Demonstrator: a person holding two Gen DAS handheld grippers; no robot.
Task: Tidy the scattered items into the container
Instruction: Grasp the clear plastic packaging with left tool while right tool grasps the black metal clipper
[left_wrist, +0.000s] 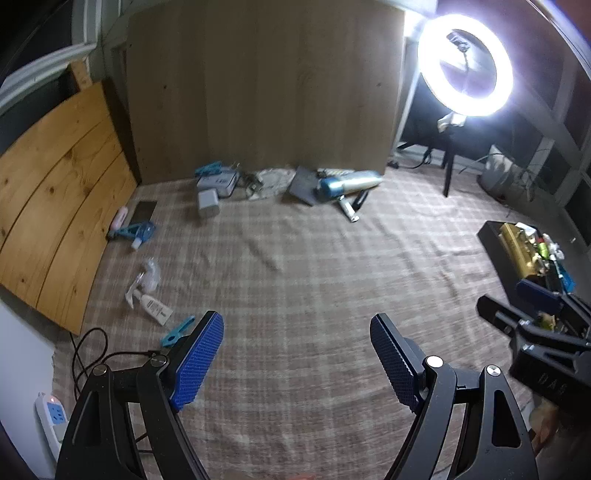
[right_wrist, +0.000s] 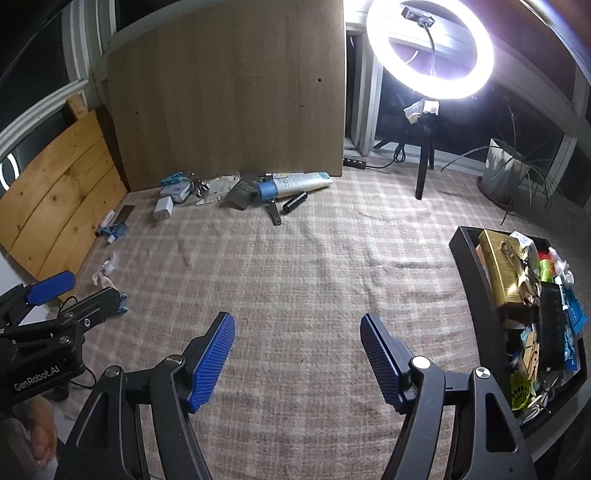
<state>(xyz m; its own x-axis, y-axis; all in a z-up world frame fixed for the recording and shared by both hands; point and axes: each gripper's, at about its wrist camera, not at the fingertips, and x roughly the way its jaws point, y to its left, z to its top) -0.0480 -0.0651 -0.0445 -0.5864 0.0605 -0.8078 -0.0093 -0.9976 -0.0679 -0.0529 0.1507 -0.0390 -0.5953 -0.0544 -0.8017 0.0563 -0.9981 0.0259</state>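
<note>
- The left gripper (left_wrist: 297, 363) hangs over bare plaid cloth (left_wrist: 295, 266) with its blue pads spread wide and nothing between them; it looks ready to choose a new item rather than carry one.
- The right gripper (right_wrist: 297, 363) is likewise released and empty above the same cloth, its nose angled toward the middle of the spread.
- Just to the right of the right gripper sits the black container (right_wrist: 466, 266), already crowded: a gold box (right_wrist: 504, 273) lies along its inner wall with smaller oddments heaped beside it, so earlier sorting seems well along.
- Nearest the left gripper, on its left, lie a blue clip (left_wrist: 177, 331) and a small white tube (left_wrist: 157, 309), with a crumpled clear wrapper (left_wrist: 149, 275) just beyond; these look like the easiest next picks for that side.
- Farther left, beside the pine board (left_wrist: 55, 206), rest a blue clamp (left_wrist: 135, 230) and a pink item (left_wrist: 121, 217).
- Farthest off, against the upright wooden panel (left_wrist: 258, 92), a loose cluster waits: a white charger (left_wrist: 207, 203), a white box (left_wrist: 218, 183), a dark pouch (left_wrist: 304, 186), a large blue-capped tube (right_wrist: 295, 185) and a black cylinder (right_wrist: 294, 202).
- A ring light (right_wrist: 430, 50) stands behind, lighting the spread.
</note>
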